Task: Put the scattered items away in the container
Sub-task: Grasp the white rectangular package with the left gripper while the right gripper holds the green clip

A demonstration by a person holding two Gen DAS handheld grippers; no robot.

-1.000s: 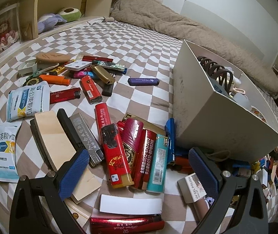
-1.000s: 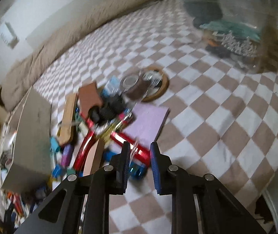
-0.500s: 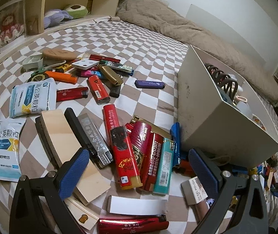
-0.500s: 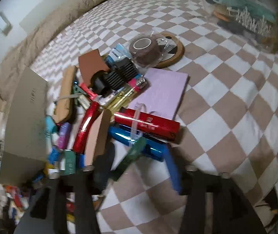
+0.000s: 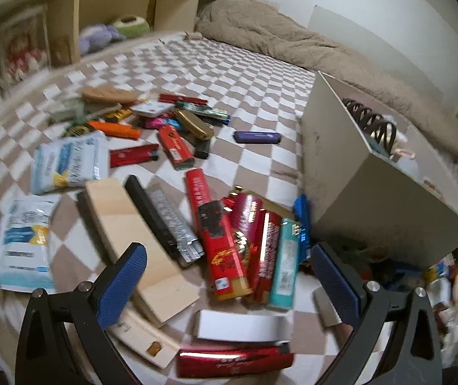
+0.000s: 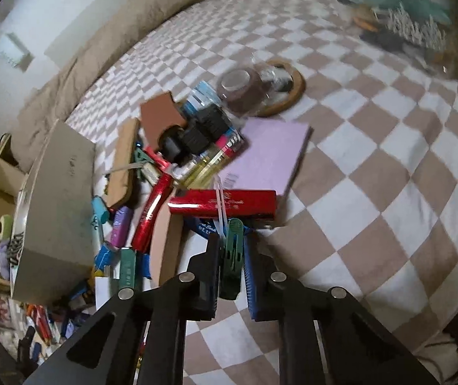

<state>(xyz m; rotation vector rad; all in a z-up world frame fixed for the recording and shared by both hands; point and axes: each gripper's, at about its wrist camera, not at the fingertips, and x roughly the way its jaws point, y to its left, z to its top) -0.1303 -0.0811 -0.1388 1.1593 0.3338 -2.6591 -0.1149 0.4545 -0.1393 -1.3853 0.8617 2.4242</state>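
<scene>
The beige cardboard box (image 5: 373,199) stands on the checked bedspread, with hair clips inside; the right wrist view shows the box (image 6: 59,199) at the left. My left gripper (image 5: 227,256) is open, hovering over a pile of lighters (image 5: 229,243) and a teal lighter (image 5: 285,272) beside the box. My right gripper (image 6: 230,256) is shut on a green clip (image 6: 233,234) with a white strap, at the near edge of a second pile. Just beyond it lies a red lighter (image 6: 222,203).
Left view: sachets (image 5: 68,160), a wooden block (image 5: 126,224), a purple stick (image 5: 256,137) and more lighters (image 5: 176,146). Right view: a lilac pad (image 6: 270,157), a tape roll (image 6: 238,91), a wooden ring (image 6: 296,91), black clips (image 6: 197,131). A brown blanket (image 5: 293,41) and shelves (image 5: 100,16) border the bed.
My right gripper opened wide as it came down to the pile, then shut on the green clip. The left gripper stayed open and barely moved.
</scene>
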